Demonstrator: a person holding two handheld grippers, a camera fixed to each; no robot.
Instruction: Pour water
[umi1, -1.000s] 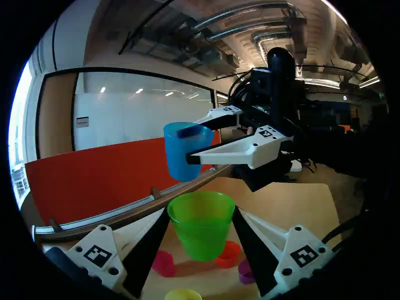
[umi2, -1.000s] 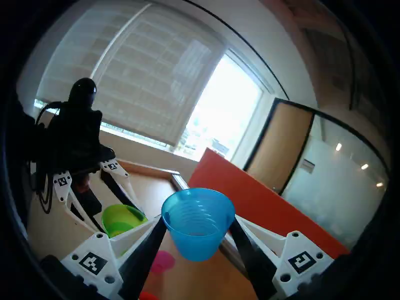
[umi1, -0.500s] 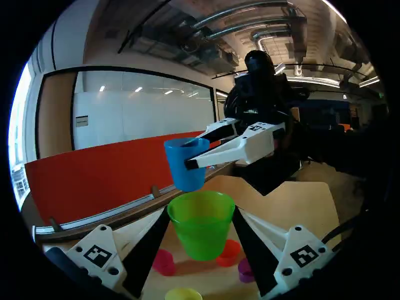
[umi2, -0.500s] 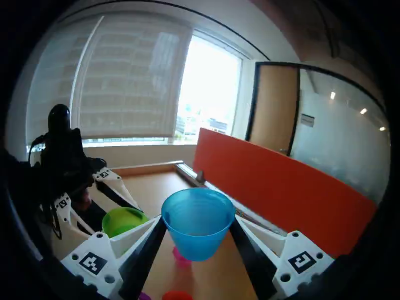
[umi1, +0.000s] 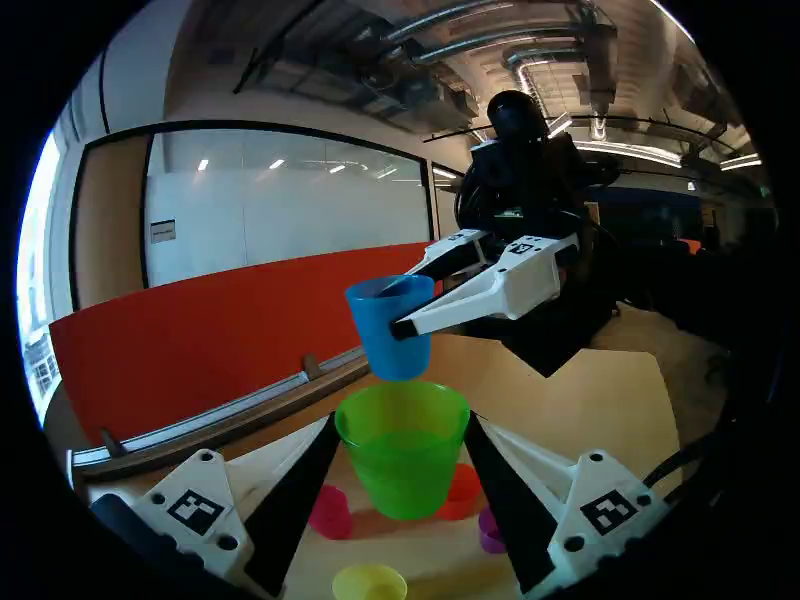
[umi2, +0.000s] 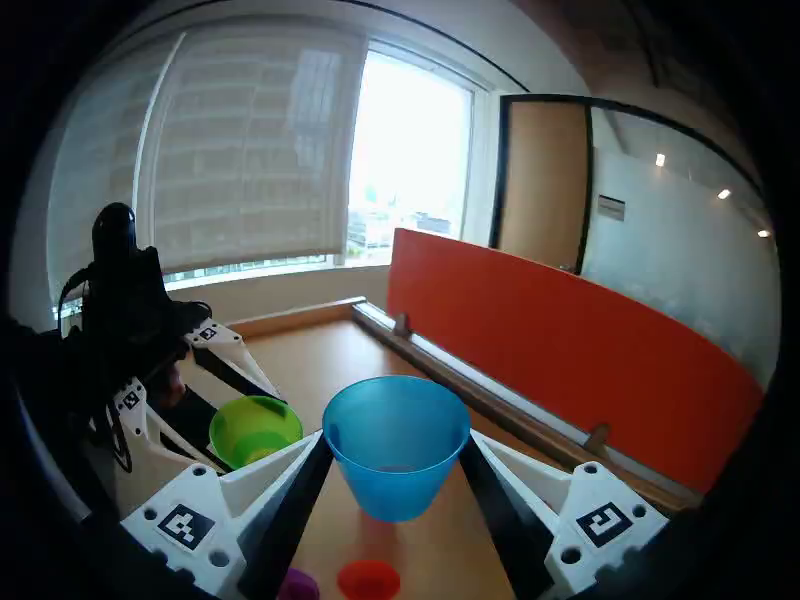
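- Grips a green cup (umi1: 403, 465) in the left hand-held gripper (umi1: 402, 425), one finger pressed on each side, cup upright and mouth up, above the desk (umi1: 600, 400).
- Grips a blue cup (umi2: 397, 470) in the right hand-held gripper (umi2: 395, 445) the same way, clenched from both sides, mouth up.
- In the left gripper view, holds the blue cup close above the far rim of the green cup, leaning slightly; touching or just apart, cannot tell.
- In the right gripper view, shows the green cup lower and to the left of the blue cup, between the other gripper's white fingers.
- Cannot tell whether either cup holds water.
- On the desk beneath the green cup: a small pink cup (umi1: 330, 512) to its left, an orange cup (umi1: 462, 490) and a purple cup (umi1: 490, 530) to its right, a yellow cup (umi1: 368, 582) nearest the camera.
- Along the desk's far edge: an orange partition (umi1: 200, 340), a glass wall (umi1: 280, 220) behind it.
- In the right gripper view, farther off: a bright window (umi2: 410, 170) with a blind (umi2: 250, 160) beside it.
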